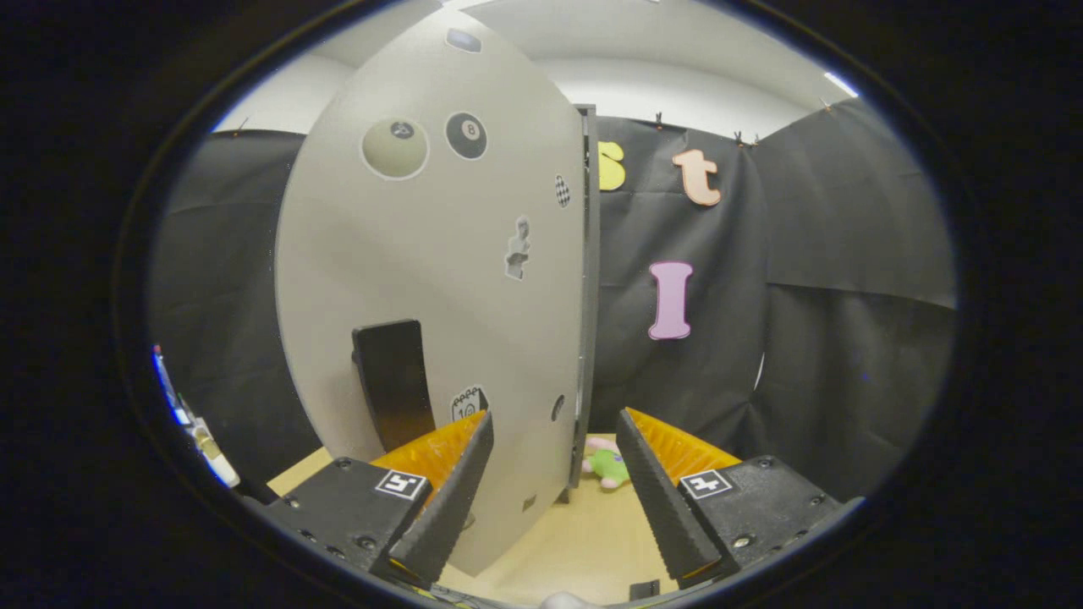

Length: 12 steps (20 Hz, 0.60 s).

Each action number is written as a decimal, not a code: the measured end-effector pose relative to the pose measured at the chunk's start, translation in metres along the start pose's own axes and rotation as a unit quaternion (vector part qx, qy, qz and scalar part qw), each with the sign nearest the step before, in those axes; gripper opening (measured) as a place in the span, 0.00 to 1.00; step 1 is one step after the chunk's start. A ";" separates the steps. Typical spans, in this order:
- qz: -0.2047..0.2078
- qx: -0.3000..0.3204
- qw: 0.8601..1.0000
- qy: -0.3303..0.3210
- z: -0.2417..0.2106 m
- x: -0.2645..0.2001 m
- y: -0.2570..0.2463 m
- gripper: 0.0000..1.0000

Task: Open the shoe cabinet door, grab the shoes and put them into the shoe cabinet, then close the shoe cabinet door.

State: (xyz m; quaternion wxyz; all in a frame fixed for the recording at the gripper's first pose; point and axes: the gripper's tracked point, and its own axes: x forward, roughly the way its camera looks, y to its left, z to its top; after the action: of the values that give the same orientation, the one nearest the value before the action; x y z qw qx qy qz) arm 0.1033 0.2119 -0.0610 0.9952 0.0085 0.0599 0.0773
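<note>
1. Standing tall at about ten to twelve o'clock from the fingers, the pale grey, sticker-dotted shoe cabinet door [423, 279] shows its broad face to the camera; whether it is swung open or shut against the body cannot be told from this angle, since no cabinet interior shows.
2. A dark rectangular handle [393, 381] sits low on that door, just beyond the left finger at eleven o'clock.
3. The gripper [554, 461] is released: its fingers stand spread with nothing between them, and the door's thin right edge [588, 279] rises straight ahead at twelve o'clock.
4. A small pink-and-green soft shoe-like thing [607, 463] lies on the light wooden floor board [575, 541], just right of the door's foot at one o'clock, close to the right finger; it is too small to identify surely.
5. Judged from this, no shoe is held, so stowing them and closing the door look left to do.
</note>
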 end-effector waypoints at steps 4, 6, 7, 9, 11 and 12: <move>0.010 -0.004 1.000 -0.003 0.002 0.022 0.047 0.94; 0.023 -0.015 1.000 -0.002 0.003 0.036 0.080 0.94; 0.035 -0.025 0.999 -0.001 0.003 0.041 0.096 0.94; 0.045 -0.041 0.998 -0.003 0.002 0.049 0.120 0.96; 0.038 -0.038 0.999 -0.007 0.002 0.050 0.124 1.00; 0.036 -0.034 0.999 -0.006 0.002 0.050 0.125 1.00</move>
State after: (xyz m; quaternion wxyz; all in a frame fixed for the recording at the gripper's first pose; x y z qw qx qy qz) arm 0.1334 0.3434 -0.0613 0.9917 -0.0233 0.0514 0.1152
